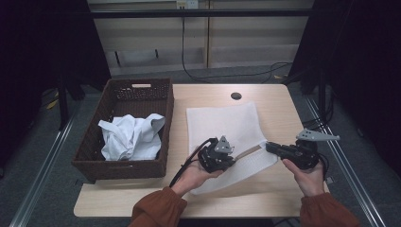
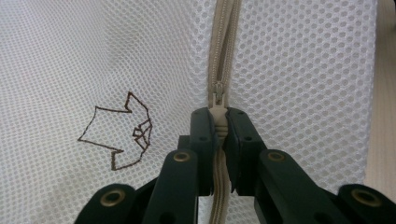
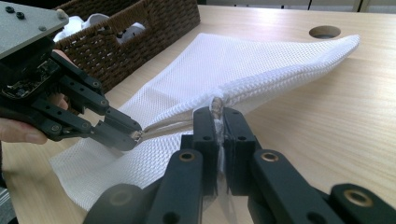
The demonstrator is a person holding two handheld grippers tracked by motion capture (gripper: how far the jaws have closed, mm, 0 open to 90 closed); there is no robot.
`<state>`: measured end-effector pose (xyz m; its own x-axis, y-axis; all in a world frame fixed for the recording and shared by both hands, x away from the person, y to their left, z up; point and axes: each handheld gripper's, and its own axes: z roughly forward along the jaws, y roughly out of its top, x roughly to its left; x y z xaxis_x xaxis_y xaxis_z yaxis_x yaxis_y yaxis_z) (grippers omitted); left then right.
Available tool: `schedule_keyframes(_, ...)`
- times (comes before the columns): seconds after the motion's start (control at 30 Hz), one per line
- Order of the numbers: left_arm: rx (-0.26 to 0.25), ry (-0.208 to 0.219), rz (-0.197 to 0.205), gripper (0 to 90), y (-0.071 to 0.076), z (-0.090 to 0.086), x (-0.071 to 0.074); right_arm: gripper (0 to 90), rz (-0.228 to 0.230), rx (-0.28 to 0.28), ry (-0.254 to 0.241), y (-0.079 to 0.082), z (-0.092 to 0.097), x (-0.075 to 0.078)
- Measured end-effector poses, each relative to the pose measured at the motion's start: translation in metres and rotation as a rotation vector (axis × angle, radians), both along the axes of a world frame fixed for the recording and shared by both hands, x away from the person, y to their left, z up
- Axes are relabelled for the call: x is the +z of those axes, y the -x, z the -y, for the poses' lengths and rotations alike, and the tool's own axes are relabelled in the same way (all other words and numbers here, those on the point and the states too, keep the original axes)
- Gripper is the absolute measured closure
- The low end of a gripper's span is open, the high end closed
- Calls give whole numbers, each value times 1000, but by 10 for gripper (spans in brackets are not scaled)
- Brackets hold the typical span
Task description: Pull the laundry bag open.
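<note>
A white mesh laundry bag (image 1: 222, 125) lies on the table, and its near-right edge is lifted between both grippers. A beige zipper (image 2: 223, 42) runs along that edge, and a brown outline logo (image 2: 122, 135) is stitched into the mesh. My left gripper (image 1: 234, 160) (image 2: 218, 119) is shut on the zipper pull (image 2: 218, 95), which rises from between its jaws. The left gripper (image 3: 133, 135) also shows from the right gripper view, pinching the pull. My right gripper (image 1: 269, 147) (image 3: 218, 114) is shut on the bunched bag edge (image 3: 217, 100) at the zipper's end. The zipper stretches taut between them.
A dark wicker basket (image 1: 90, 142) stands at the table's left with crumpled white cloth (image 1: 130, 137) inside. A round cable hole (image 1: 236, 96) sits near the table's far edge. Bare wood shows to the right of the bag and along the front edge.
</note>
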<state>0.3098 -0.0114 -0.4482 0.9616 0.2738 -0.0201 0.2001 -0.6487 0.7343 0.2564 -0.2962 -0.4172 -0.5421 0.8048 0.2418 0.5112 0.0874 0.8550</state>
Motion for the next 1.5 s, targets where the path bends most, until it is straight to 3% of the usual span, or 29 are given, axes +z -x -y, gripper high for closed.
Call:
schedule_keyframes(0.07,6,-30,18,822,-1,-1,-1,854,-4,4,2,-1,-1,0)
schedule_keyframes(0.2,18,4,-6,822,-2,-4,-1,855,3,-3,6,-1,0,1)
schedule_keyframes(0.37,13,-21,3,822,-3,-3,-1,855,4,-4,3,-1,0,2)
schedule_keyframes(0.4,16,-50,5,822,-4,-6,-4,855,5,-23,-1,-1,3,2)
schedule_keyframes(0.47,22,-62,13,822,-5,-10,-5,855,7,-43,-3,-1,8,1)
schedule_keyframes(0.53,35,-31,-5,822,-5,-14,-4,855,3,-43,-6,-1,9,1)
schedule_keyframes(0.57,11,-54,2,822,-7,-17,-2,856,5,-37,-3,0,9,0)
schedule_keyframes(0.6,28,-34,-8,822,-5,-16,-3,855,1,-31,-5,1,8,0)
schedule_keyframes(0.63,30,-43,-4,822,-4,-16,-3,855,3,-29,-6,1,8,1)
schedule_keyframes(0.67,-4,-68,11,822,-5,-17,-2,855,7,-27,-8,0,6,2)
schedule_keyframes(0.77,27,-41,-9,822,-3,-18,-6,855,10,-34,2,0,6,2)
schedule_keyframes(0.8,14,-62,2,822,-5,-20,-6,855,0,-23,-3,0,5,1)
schedule_keyframes(0.87,31,-31,-38,822,-4,-19,-8,855,4,-29,0,0,5,1)
schedule_keyframes(0.93,12,-67,5,822,-2,-17,-4,855,1,-32,-5,-2,6,1)
schedule_keyframes(1.0,20,-39,-11,822,-2,-16,-5,855,11,-43,-8,-1,7,2)
schedule_keyframes(1.03,5,-64,0,822,-4,-18,-4,855,7,-32,-9,-1,7,3)
schedule_keyframes(1.07,22,-44,-11,822,-3,-18,-6,855,11,-32,-3,0,7,3)
schedule_keyframes(1.1,6,-79,1,822,-4,-19,-6,855,8,-31,-1,0,5,2)
schedule_keyframes(1.23,31,-70,12,822,-3,-19,-4,856,4,-26,-2,-1,4,1)
schedule_keyframes(1.3,22,-134,20,822,-4,-21,-7,856,9,-39,-1,0,3,2)
schedule_keyframes(1.33,41,-144,17,822,-5,-24,-10,856,14,-48,-4,1,5,3)
schedule_keyframes(1.43,47,-98,-26,822,-11,-36,-14,856,19,-56,-12,1,15,4)
schedule_keyframes(1.47,70,-67,-38,822,-9,-37,-15,856,15,-52,-13,1,16,2)
schedule_keyframes(1.5,55,-102,-21,822,-9,-38,-14,856,8,-57,-6,2,15,0)
